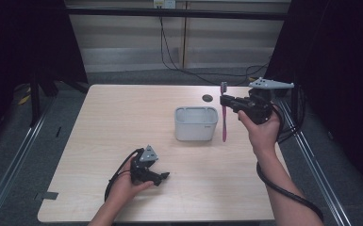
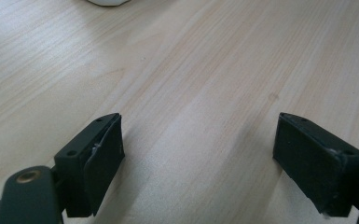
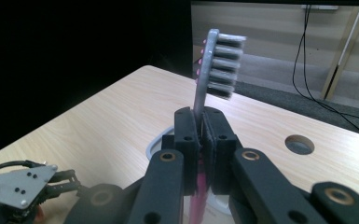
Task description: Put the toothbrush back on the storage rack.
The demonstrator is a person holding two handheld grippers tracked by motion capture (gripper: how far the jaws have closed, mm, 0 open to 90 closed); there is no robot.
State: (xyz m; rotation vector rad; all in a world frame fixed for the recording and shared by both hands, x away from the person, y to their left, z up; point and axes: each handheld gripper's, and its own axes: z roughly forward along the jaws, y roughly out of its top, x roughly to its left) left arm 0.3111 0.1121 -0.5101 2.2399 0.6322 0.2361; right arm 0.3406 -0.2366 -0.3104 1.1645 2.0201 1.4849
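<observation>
Above the table's (image 1: 122,122) right side, just beside the grey holder (image 1: 196,123), the pink toothbrush (image 1: 224,117) hung upright, bristles up, and your right gripper (image 1: 226,100) was clenched on its neck. You seemed ready to place it: next you needed to bring the handle over the holder's opening and lower it past the near rim. Your left gripper (image 1: 162,175) rested released on the table, well apart from the holder.
</observation>
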